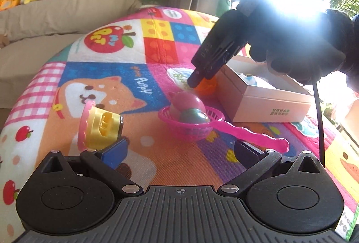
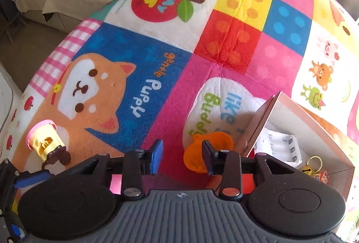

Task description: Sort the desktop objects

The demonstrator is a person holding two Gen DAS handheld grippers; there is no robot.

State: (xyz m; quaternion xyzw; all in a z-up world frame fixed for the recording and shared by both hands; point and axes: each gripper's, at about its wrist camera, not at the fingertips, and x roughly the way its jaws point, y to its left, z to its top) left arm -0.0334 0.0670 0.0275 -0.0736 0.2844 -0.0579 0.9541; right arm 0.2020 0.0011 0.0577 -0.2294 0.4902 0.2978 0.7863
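Left wrist view: the left gripper [image 1: 179, 151] is held with jaws spread wide and nothing between them, above a patterned play mat [image 1: 107, 59]. A yellow toy cupcake [image 1: 101, 126] lies beside its left finger, and a pink strainer basket [image 1: 190, 122] holding toy eggs sits ahead. Beyond, the right gripper [image 1: 197, 80] is pointed down at an orange toy [image 1: 207, 85] next to an open white box [image 1: 269, 104].

Right wrist view: the jaws are part-closed with only mat between them; the orange toy [image 2: 208, 151] lies at the right finger, mostly outside the gap. For a sound grasp, the gripper would best be shifted over the toy before closing.
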